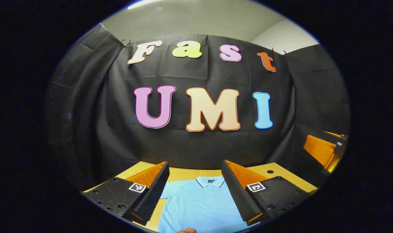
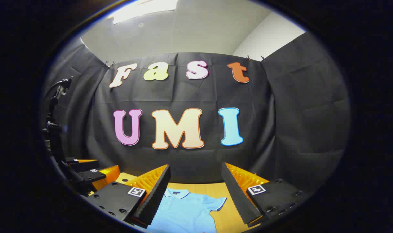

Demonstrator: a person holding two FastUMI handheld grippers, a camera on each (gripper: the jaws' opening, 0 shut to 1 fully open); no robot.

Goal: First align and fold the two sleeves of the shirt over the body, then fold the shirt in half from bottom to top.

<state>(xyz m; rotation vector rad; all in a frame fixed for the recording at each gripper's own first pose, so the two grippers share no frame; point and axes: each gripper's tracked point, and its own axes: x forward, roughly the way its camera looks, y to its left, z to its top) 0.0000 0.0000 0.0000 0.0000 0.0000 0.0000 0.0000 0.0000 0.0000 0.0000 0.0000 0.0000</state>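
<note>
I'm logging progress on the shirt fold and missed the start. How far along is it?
Nothing looks done yet: the shirt lies flat on the table, collar up, its sleeve still spread out. Both the left gripper and right gripper hover open above it, holding nothing. Both sleeve folds and the bottom-to-top fold remain.

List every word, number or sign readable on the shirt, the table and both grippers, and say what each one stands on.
shirt: the collar label is too small to read.
left gripper: square markers on both fingers, a black-and-white code pattern, no words.
right gripper: the same kind of square markers, no words.
table: no text.
</note>
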